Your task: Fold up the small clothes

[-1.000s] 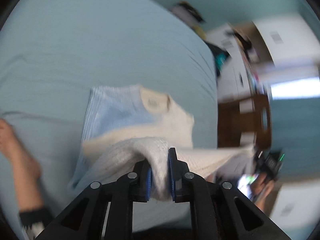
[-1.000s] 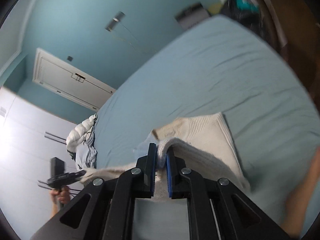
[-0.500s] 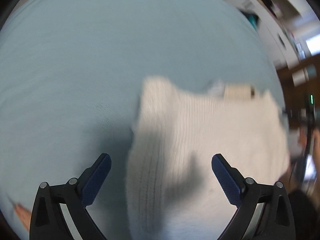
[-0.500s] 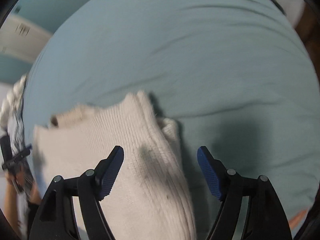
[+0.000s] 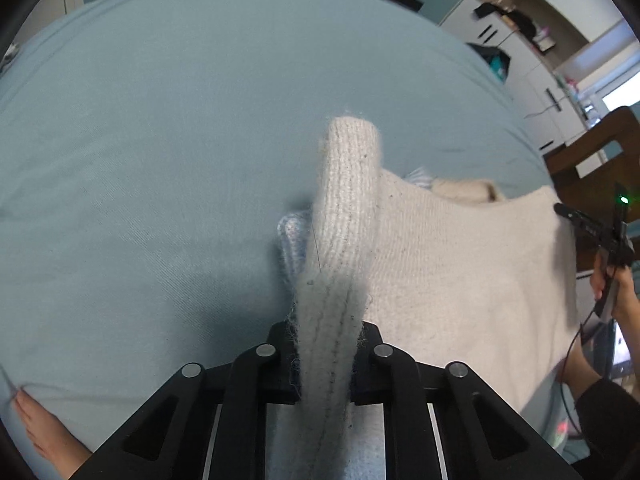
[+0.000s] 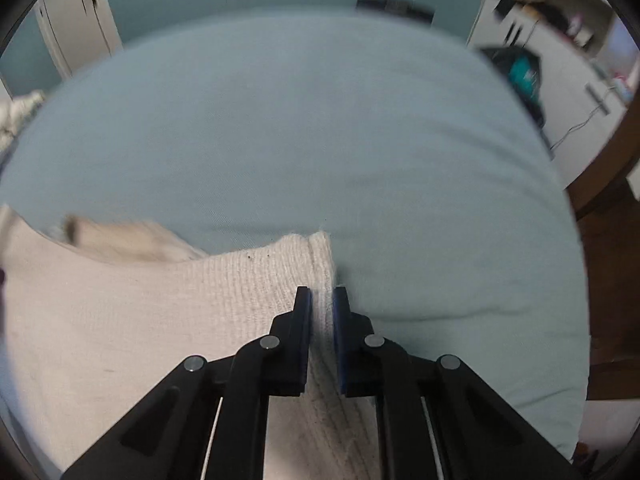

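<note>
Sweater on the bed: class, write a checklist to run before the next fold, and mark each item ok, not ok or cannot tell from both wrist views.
1. Left gripper has its jaws shut on the sweater: ok.
2. Right gripper has its jaws shut on the sweater's edge: ok.
3. Sweater body lies flat on the bed: ok.
4. Sleeve lies flat: not ok, it stands up.
5. Blue cloth under the sweater is clear of the jaws: cannot tell.
</note>
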`<action>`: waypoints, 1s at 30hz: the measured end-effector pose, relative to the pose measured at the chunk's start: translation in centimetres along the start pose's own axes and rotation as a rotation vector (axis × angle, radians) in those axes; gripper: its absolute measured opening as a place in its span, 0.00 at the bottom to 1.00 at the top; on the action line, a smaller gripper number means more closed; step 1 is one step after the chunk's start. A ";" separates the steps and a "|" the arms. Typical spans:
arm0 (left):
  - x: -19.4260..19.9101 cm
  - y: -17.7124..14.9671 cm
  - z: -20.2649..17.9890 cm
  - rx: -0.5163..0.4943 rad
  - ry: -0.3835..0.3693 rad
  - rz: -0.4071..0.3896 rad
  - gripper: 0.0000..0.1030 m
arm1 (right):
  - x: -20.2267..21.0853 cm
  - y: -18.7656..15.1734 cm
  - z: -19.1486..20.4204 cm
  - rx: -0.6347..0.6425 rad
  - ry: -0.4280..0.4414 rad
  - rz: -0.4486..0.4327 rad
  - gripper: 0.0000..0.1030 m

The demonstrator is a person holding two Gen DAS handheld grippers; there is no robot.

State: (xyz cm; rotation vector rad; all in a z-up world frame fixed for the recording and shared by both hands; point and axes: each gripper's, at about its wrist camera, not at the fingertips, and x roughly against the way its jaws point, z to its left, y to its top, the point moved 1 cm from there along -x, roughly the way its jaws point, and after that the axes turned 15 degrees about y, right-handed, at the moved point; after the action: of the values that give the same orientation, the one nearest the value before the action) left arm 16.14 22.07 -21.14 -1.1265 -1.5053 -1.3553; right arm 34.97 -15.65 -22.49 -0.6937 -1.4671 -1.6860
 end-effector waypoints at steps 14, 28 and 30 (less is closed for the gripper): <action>0.2 4.1 5.5 0.229 0.045 -0.133 0.09 | 1.8 4.2 -1.8 0.002 -0.093 -0.274 0.05; -4.6 4.9 5.4 0.288 0.262 0.012 0.85 | -5.0 -1.0 -5.8 -0.164 -0.092 0.143 0.61; -2.3 4.8 5.8 0.298 0.233 -0.010 0.85 | -0.9 -1.0 -6.8 -0.259 0.046 0.105 0.61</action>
State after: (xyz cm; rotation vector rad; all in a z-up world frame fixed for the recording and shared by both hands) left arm 21.40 27.73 -22.58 -0.7486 -1.4820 -1.1769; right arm 35.22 -22.10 -25.02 -0.8492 -1.1710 -1.8144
